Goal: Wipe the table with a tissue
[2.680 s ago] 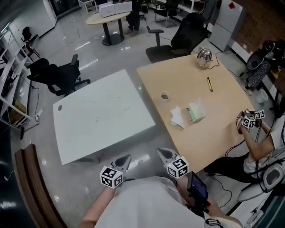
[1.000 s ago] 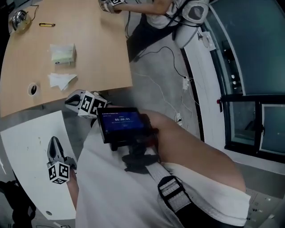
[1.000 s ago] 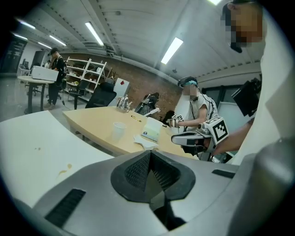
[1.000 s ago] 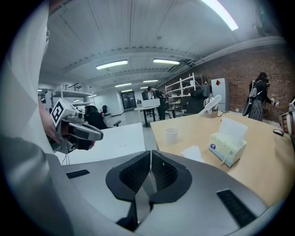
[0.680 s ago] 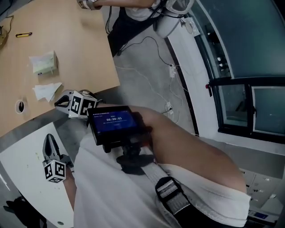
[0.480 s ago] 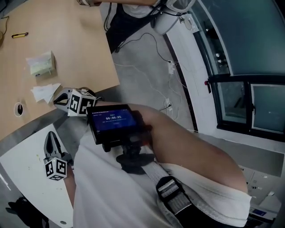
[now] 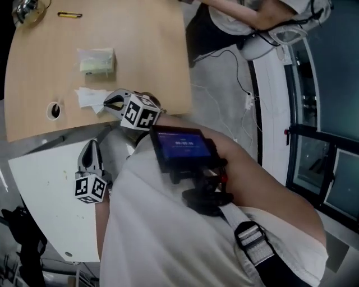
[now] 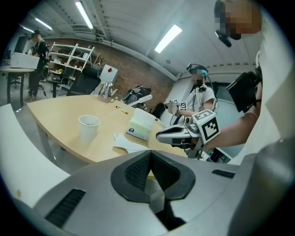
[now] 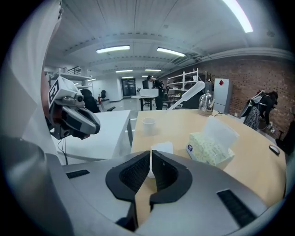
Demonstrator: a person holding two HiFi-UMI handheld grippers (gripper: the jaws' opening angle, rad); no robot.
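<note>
A crumpled white tissue (image 7: pixel 88 97) lies near the front edge of the wooden table (image 7: pixel 151 50), beside a green tissue pack (image 7: pixel 96 60). My right gripper (image 7: pixel 107 103) hangs just right of the tissue, over the table's edge. Its jaws are shut with nothing between them, and the tissue (image 9: pixel 162 147) lies just beyond the right gripper (image 9: pixel 151 153) tips. My left gripper (image 7: pixel 90 150) is shut and empty, low over the gap beside the white table (image 7: pixel 39 196). In the left gripper view, the left gripper (image 8: pixel 150 155) points toward the tissue (image 8: pixel 126 144) and the pack (image 8: pixel 140 126).
A white paper cup (image 7: pixel 54 110) stands left of the tissue. A yellow pen (image 7: pixel 69 15) and a metal kettle (image 7: pixel 25 8) lie at the far end. Another person (image 7: pixel 247 17) sits at the far side. A screen device (image 7: pixel 182 147) hangs on my chest.
The head view has swung back toward the wooden table. My right gripper has moved up to the loose tissue, and the left gripper has followed alongside it.
</note>
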